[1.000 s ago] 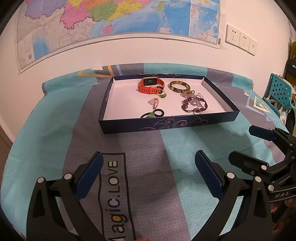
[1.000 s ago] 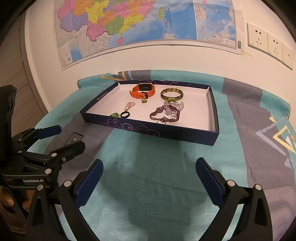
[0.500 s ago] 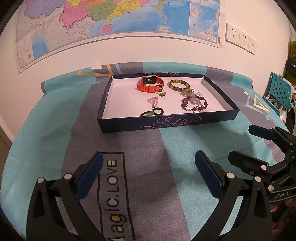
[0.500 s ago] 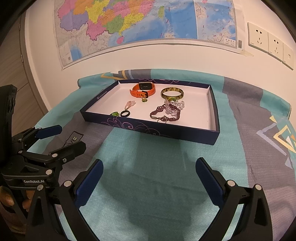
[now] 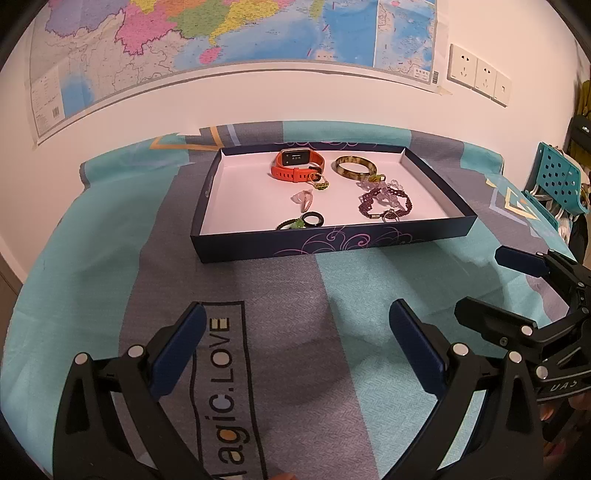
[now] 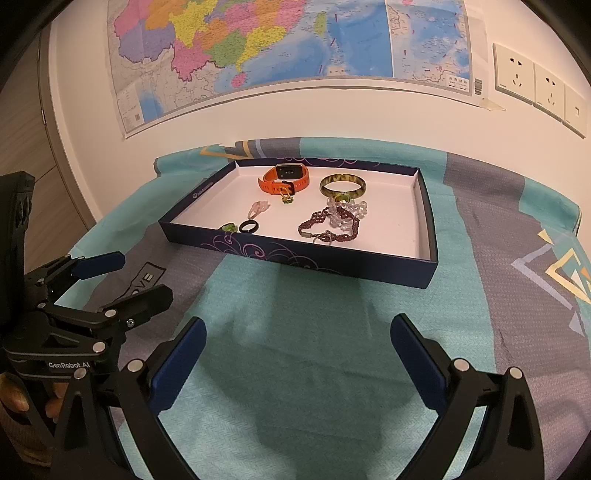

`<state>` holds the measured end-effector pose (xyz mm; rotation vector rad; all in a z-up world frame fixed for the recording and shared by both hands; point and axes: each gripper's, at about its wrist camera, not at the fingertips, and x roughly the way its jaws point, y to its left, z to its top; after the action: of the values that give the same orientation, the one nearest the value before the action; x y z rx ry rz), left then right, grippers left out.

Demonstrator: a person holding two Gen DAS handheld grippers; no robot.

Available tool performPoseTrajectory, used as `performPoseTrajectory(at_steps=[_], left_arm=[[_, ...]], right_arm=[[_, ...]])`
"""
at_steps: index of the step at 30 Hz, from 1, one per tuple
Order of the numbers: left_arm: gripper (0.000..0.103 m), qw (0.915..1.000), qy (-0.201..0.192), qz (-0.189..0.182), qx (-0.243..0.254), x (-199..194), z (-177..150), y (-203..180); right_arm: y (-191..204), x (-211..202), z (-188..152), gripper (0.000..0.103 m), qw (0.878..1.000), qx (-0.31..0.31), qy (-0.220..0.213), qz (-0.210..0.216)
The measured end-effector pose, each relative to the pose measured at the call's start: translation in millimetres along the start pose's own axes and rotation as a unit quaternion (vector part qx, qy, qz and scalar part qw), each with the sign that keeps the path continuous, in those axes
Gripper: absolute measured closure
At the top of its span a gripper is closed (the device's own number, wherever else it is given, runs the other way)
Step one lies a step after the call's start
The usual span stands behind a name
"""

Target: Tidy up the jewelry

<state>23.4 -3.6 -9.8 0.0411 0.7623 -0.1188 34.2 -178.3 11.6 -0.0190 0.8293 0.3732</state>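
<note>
A dark blue tray (image 5: 332,245) (image 6: 295,254) with a white floor lies on the patterned cloth, well ahead of both grippers. Inside are an orange watch (image 5: 298,167) (image 6: 283,178), a mottled bangle (image 5: 355,167) (image 6: 342,185), a purple bead bracelet (image 5: 384,203) (image 6: 332,224), a black ring (image 5: 312,220) (image 6: 248,226), a pink stone (image 5: 303,196) (image 6: 258,209) and small green pieces. My left gripper (image 5: 297,341) is open over the cloth with nothing between its fingers. My right gripper (image 6: 297,350) is open too, beside it and empty.
A teal and grey cloth (image 5: 92,258) printed "Magic.LOVE" covers the table. A map (image 5: 221,33) and wall sockets (image 5: 476,74) are on the wall behind. A teal chair (image 5: 557,181) stands at the far right. Each view shows the other gripper at its edge.
Both views have drawn back slightly from the tray, which sits a little higher and smaller in frame. Both grippers stay open.
</note>
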Motion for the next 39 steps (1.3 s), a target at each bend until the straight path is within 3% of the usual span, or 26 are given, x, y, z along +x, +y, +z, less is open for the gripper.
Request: performPoseTrajectory(at_steps=[39], left_arm=[[0.005,1.0,0.003,-0.003,0.003,1.5,2.4,-0.6]], right_arm=[[-1.3,1.2,2.1,0.006,1.0,0.001,0.0,0.002]])
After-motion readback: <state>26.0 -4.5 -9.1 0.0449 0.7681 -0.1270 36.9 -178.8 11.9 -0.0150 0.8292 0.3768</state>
